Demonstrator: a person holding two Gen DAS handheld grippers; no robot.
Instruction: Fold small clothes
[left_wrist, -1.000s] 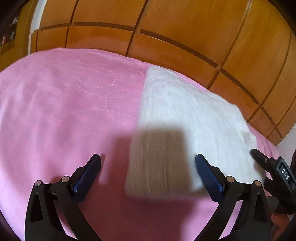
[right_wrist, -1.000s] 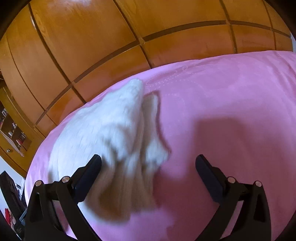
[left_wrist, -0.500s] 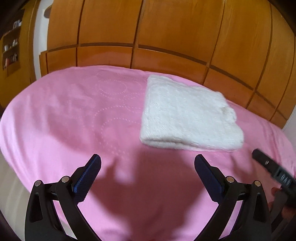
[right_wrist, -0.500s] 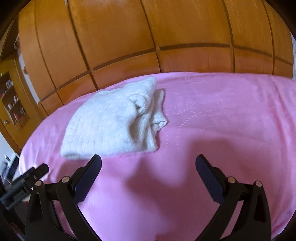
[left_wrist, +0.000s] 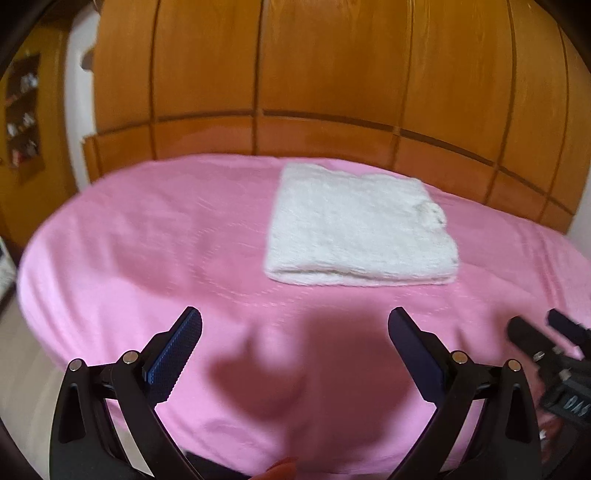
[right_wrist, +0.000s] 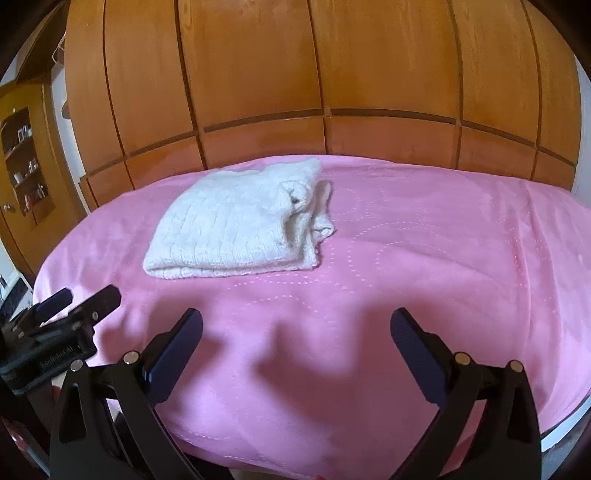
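Left tongs (left_wrist: 294, 325): released, jaws spread wide, nothing between them; held over the near edge of the bed, well apart from the garment.

Right tongs (right_wrist: 296, 325): released, jaws likewise spread and empty; held over the near part of the bed, to the right of the left tongs, whose tips show at the left margin of the right wrist view.

Bed cover (right_wrist: 424, 240): pink, plush, stitched with dotted circles; shadows of both tongs fall on its near part.

White knitted garment (right_wrist: 236, 225): ribbed knit, probably a small sweater; lies folded into a compact rectangle on the far part of the bed, left of centre as the right wrist sees it. Layers stacked, loose edges bunched at its right end (left_wrist: 430, 214).

Wooden panelling (left_wrist: 332, 74): behind the bed, far side.

Status, judged: this garment appears fully folded and let go. No other clothes in view; whether more remain cannot be told.
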